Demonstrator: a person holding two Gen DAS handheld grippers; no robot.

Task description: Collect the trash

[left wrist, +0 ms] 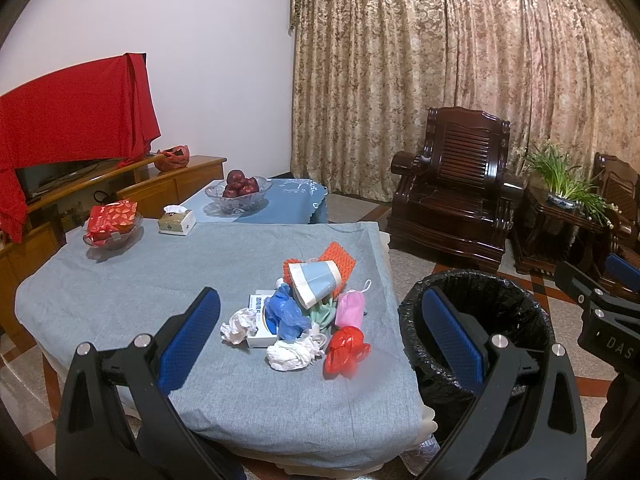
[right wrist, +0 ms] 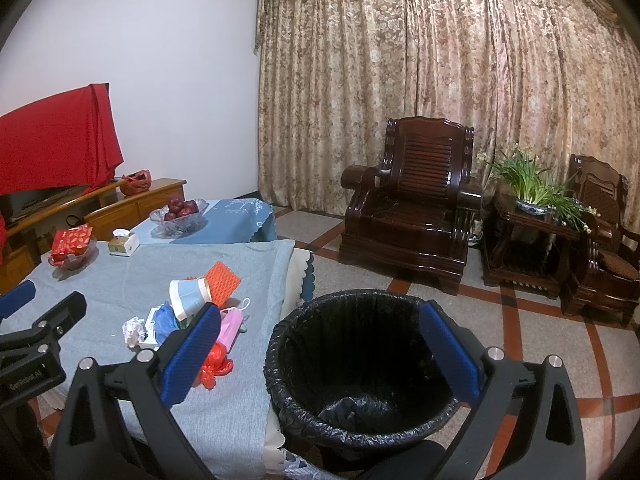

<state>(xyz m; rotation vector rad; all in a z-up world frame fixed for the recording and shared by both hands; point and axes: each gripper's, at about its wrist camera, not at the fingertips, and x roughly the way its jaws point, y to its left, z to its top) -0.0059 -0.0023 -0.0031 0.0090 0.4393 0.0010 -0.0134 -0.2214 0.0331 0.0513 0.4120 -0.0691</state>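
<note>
A pile of trash lies on the grey-clothed table (left wrist: pixel 120 296): a red plastic bag (left wrist: pixel 346 350), crumpled white tissues (left wrist: pixel 290 354), a blue glove (left wrist: pixel 286 314), a pink mask (left wrist: pixel 350 308), a paper cup (left wrist: pixel 316 282), an orange foam net (left wrist: pixel 338 262) and a small white box (left wrist: pixel 258 320). A bin with a black liner (left wrist: pixel 476 320) stands on the floor right of the table. My left gripper (left wrist: pixel 326 336) is open and empty, above the table's near edge, in front of the pile. My right gripper (right wrist: pixel 320 348) is open and empty above the bin (right wrist: pixel 360 368).
On the table's far side are a glass dish with a red packet (left wrist: pixel 112 226) and a tissue box (left wrist: pixel 176 220). A bowl of apples (left wrist: pixel 238 192) sits on a blue-clothed table behind. A dark wooden armchair (left wrist: pixel 452 200), side table with plant (left wrist: pixel 560 196) stand on the right.
</note>
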